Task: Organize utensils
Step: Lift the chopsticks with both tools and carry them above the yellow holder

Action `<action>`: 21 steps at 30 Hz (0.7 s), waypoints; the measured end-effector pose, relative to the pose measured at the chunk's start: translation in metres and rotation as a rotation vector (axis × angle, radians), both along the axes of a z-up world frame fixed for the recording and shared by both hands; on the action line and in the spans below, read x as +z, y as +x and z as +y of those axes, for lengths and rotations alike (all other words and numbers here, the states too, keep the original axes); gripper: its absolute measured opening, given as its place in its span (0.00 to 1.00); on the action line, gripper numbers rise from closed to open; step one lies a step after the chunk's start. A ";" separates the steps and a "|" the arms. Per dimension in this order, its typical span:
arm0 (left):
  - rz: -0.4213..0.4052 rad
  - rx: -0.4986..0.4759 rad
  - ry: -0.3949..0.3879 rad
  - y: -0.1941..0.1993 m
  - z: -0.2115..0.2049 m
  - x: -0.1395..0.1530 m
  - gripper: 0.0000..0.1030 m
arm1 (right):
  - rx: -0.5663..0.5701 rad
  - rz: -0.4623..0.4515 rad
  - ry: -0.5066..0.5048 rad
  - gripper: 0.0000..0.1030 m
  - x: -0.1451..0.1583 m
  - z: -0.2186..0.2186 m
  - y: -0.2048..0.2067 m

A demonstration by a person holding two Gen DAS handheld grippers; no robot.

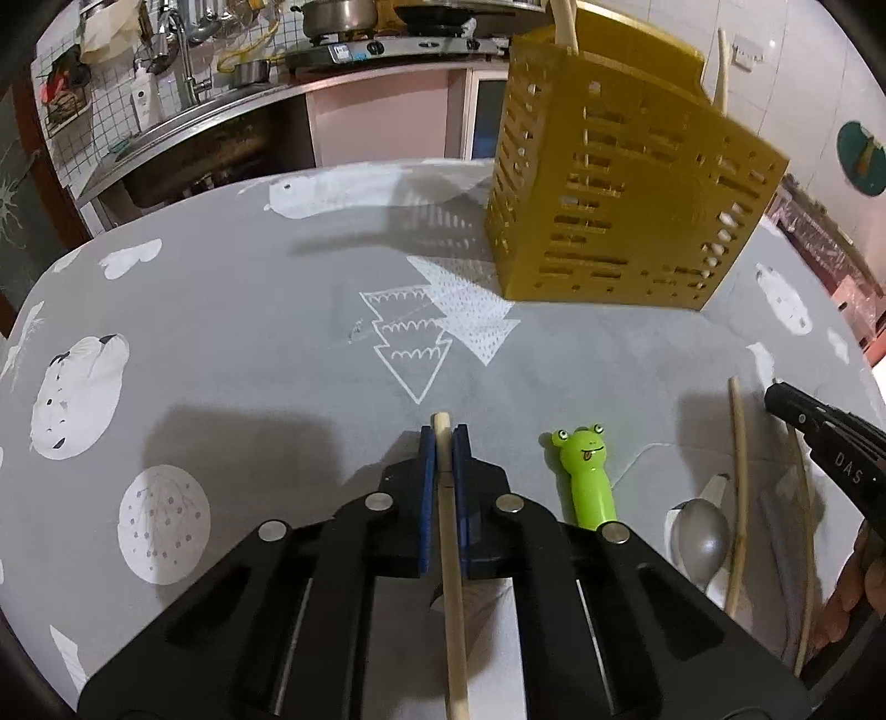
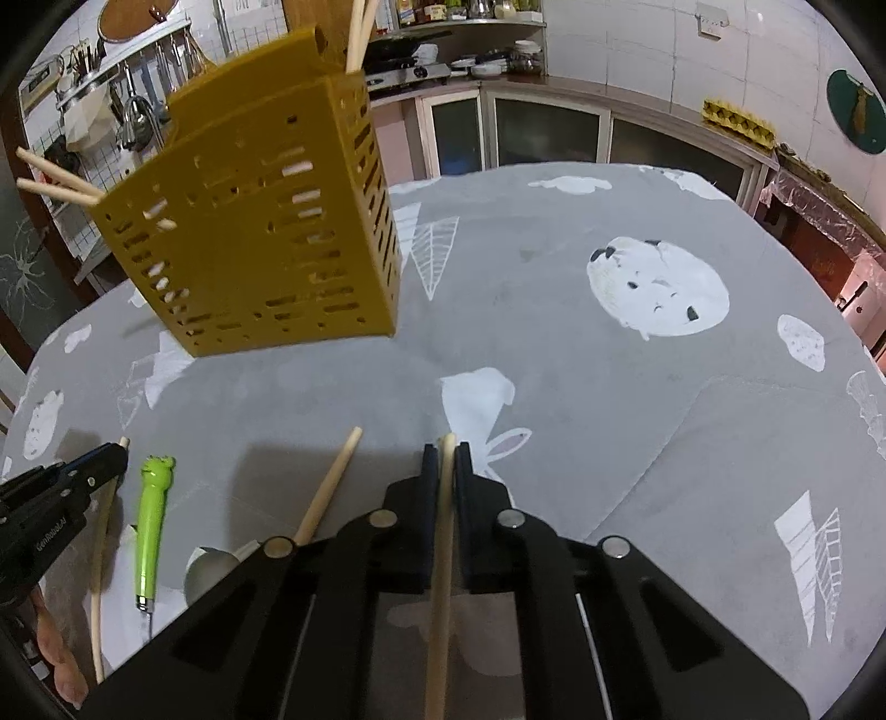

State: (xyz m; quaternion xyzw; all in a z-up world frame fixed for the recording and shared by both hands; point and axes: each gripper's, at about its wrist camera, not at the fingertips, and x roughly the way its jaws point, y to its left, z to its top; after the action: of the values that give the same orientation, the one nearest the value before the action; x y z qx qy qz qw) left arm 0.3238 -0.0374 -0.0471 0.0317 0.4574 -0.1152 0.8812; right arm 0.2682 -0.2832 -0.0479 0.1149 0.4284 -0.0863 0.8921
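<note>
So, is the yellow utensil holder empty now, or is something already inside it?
Not empty. The yellow utensil holder stands upright on the table, and pale chopsticks stick out above its rim; more sticks show through its slots.

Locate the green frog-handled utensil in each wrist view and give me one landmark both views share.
Left wrist view: the green frog-handled utensil lies low, right of center, just right of the left gripper, its frog face pointing up the picture.
Right wrist view: it lies low at the left edge, beside the left gripper.
Shared landmark: the yellow slotted utensil holder standing on the table.
</note>
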 end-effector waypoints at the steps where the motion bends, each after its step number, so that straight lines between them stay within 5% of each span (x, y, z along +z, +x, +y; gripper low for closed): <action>1: -0.011 0.002 -0.007 -0.002 0.002 0.003 0.05 | -0.001 -0.012 -0.002 0.06 0.004 0.000 -0.002; 21: -0.345 0.035 -0.082 -0.074 0.025 0.095 0.05 | 0.016 -0.328 -0.038 0.05 0.085 -0.005 -0.055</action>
State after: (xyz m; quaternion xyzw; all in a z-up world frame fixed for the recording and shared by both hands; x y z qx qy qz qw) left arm 0.2501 -0.0126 0.0475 0.0071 0.2948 -0.1110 0.9491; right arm 0.2137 -0.2882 0.0373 0.1071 0.2763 -0.0675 0.9527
